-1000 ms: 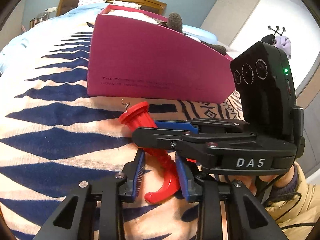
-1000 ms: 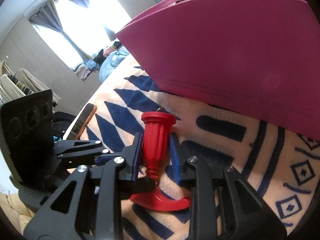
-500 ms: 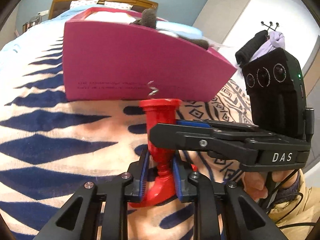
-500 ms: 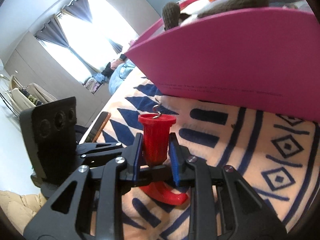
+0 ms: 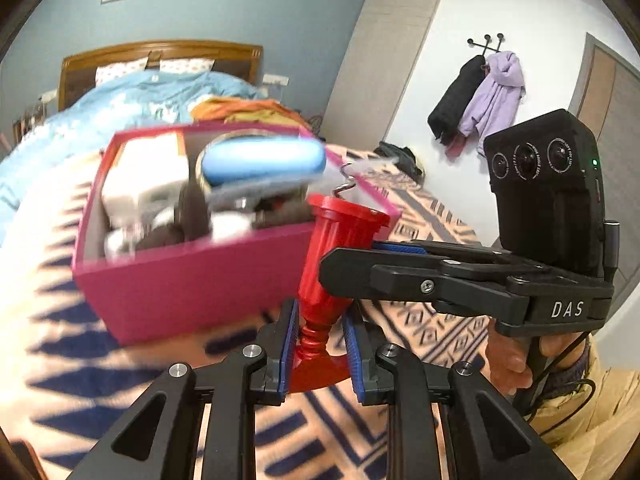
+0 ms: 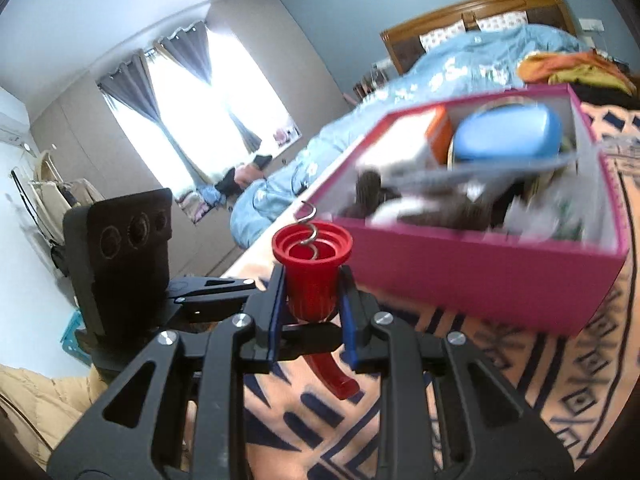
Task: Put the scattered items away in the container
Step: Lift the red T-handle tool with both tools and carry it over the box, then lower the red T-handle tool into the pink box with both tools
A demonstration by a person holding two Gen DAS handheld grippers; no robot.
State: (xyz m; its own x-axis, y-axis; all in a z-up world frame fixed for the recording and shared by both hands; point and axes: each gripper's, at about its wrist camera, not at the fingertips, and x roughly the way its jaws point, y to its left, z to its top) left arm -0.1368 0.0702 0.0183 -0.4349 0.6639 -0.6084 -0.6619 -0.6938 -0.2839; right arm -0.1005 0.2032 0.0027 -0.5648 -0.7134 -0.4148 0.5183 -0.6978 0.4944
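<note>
Both tongs pinch the red corkscrew (image 5: pixel 326 280): left gripper (image 5: pixel 318 354) low on its neck, right gripper (image 6: pixel 310 310) on the barrel. Upright, apparently beside the pink box (image 6: pixel 460 264).

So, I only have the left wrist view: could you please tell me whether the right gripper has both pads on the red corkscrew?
Observer: Yes. In the right wrist view, the right gripper has a blue pad pressed on each side of the red corkscrew, at its bell.
Operator: Thank you. Is that bell hollow?
Observer: It is. Its open mouth faces the right camera, and the metal spiral rises out of it.
Operator: And the white box in the pink container, is it plain white?
Observer: No, from the right it shows an orange end.
</note>
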